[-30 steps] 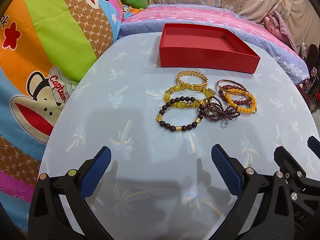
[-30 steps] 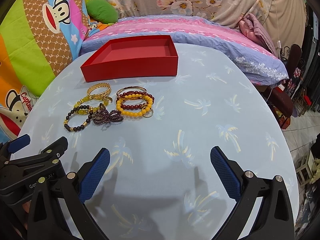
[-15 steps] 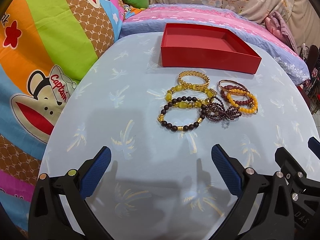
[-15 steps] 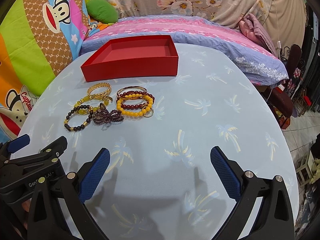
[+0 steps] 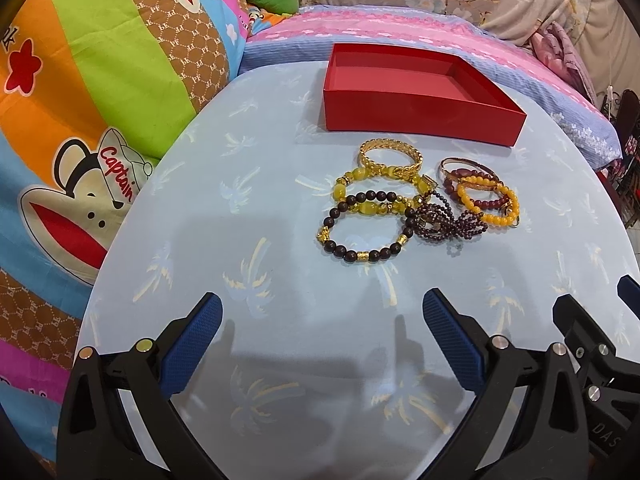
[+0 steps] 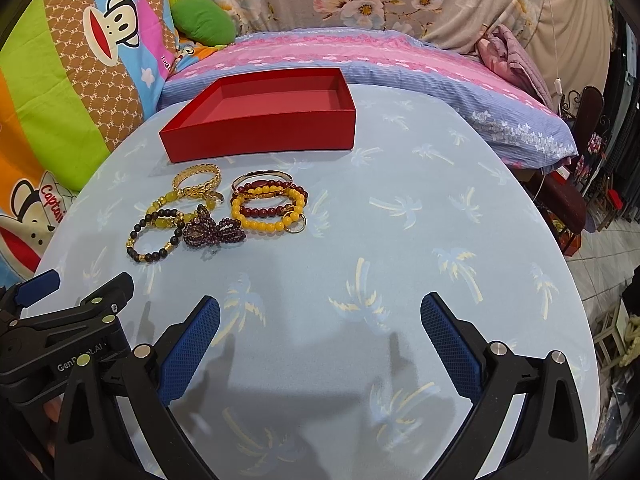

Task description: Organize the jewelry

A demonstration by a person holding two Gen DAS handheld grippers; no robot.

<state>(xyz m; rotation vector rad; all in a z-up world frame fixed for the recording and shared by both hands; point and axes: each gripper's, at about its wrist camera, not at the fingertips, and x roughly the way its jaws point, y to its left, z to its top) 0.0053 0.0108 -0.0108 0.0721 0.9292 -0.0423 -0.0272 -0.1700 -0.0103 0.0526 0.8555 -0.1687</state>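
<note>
An empty red box (image 5: 420,120) (image 6: 260,128) stands at the far side of the round blue table. Before it lies a cluster of bracelets: a gold chain bangle (image 5: 390,158) (image 6: 197,179), a dark bead bracelet (image 5: 364,232) (image 6: 154,236), a yellow stone one (image 5: 352,188), a tangled purple bead one (image 5: 444,220) (image 6: 214,232), and an amber bead one (image 5: 488,204) (image 6: 266,212) over a red bead one (image 6: 256,190). My left gripper (image 5: 320,344) and my right gripper (image 6: 320,344) are both open and empty, near the table's front, short of the bracelets.
The table (image 6: 400,240) has a blue palm-print cloth. A bright cartoon blanket (image 5: 80,120) lies at the left, a striped pink and blue pillow (image 6: 400,60) behind the box. Furniture and floor (image 6: 592,208) lie past the right edge.
The left gripper has drifted slightly left and back; the bracelets sit a little further right in its view. The right gripper has hardly moved.
</note>
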